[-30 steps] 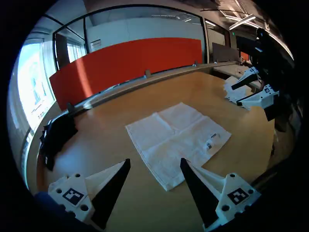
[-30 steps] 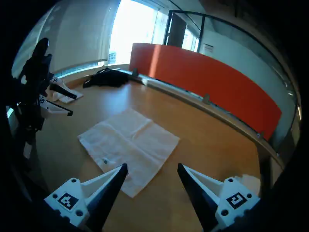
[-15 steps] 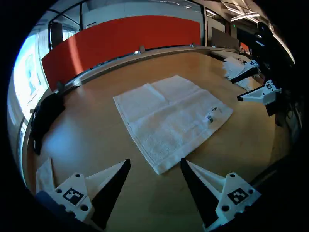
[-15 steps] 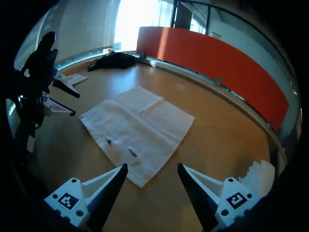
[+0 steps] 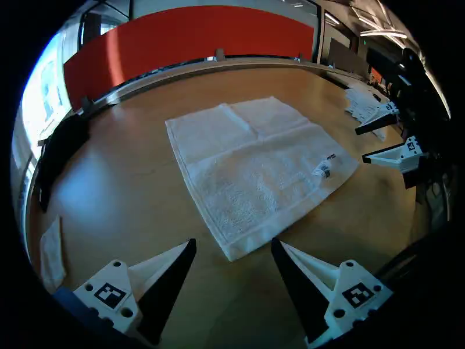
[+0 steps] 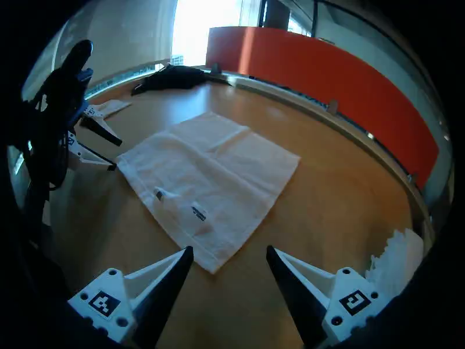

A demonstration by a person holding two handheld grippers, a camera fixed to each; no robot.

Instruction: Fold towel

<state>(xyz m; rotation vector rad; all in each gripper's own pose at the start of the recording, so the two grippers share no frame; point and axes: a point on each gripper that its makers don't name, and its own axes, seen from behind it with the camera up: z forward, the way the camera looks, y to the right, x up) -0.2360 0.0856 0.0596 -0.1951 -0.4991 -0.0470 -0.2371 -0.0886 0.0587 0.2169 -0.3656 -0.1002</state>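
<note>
Both units closer to towel (image 5: 256,168) than before: left gripper (image 5: 232,239) and right gripper (image 6: 229,247) fingers apart (holding nothing); towel flat on surface (image 5: 116,192).

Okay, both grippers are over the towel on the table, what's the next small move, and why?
Probably ease the left gripper down onto the nearest corner of the white towel and pinch it. The towel lies flat on the wooden table, nothing is gripped, and that corner sits right between the open fingers. The right gripper, also open, faces another corner.
</note>
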